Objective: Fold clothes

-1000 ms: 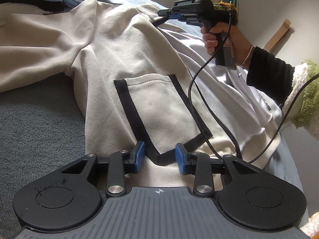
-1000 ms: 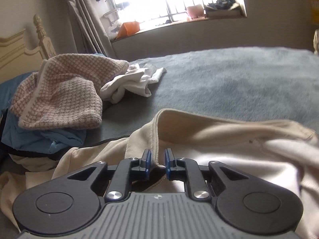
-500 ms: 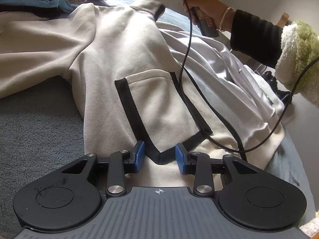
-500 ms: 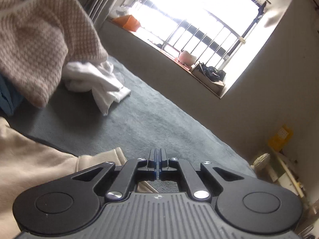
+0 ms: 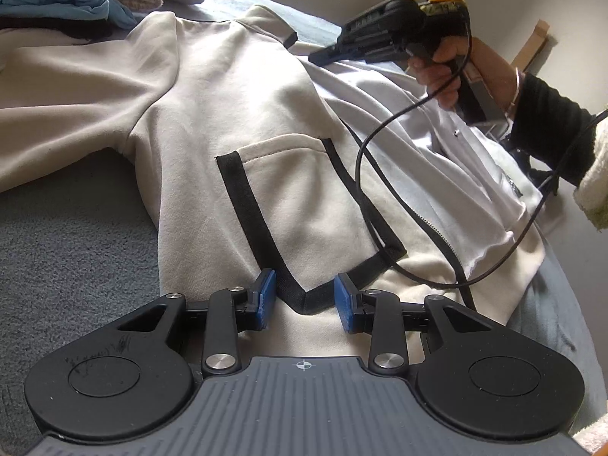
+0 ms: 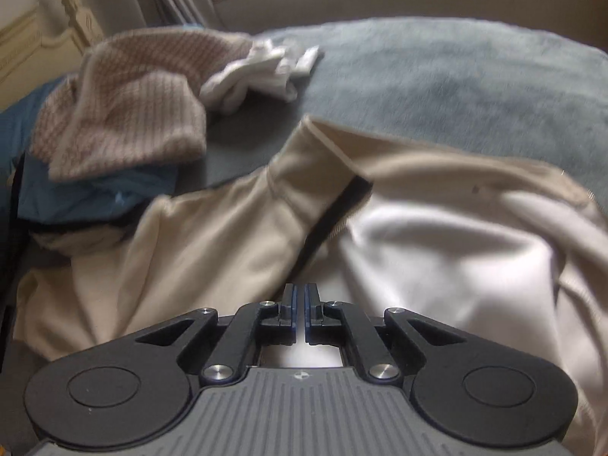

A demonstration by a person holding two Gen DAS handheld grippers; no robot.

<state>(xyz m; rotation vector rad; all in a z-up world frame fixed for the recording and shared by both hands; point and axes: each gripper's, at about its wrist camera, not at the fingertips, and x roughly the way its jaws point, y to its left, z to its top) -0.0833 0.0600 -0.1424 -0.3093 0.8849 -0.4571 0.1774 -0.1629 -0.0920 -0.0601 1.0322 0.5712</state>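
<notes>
The left gripper [image 5: 304, 298] points forward and downward, its blue-padded jaws standing partly apart with nothing pressed between them. The right gripper [image 6: 300, 304] is tilted steeply downward, its jaws drawn together with only a thin slit left and nothing caught between the fingers [image 6: 312, 302]. In the left wrist view, the right hand [image 5: 459, 64] grasps its gripper's pistol handle, the wrist cocked and a dark sleeve [image 5: 547, 129] covering the forearm.

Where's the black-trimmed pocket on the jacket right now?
In the left wrist view, the pocket sits mid-frame on the cream jacket; its bottom corner lies between the open left tool's fingers, with the black zipper to its right.
</notes>
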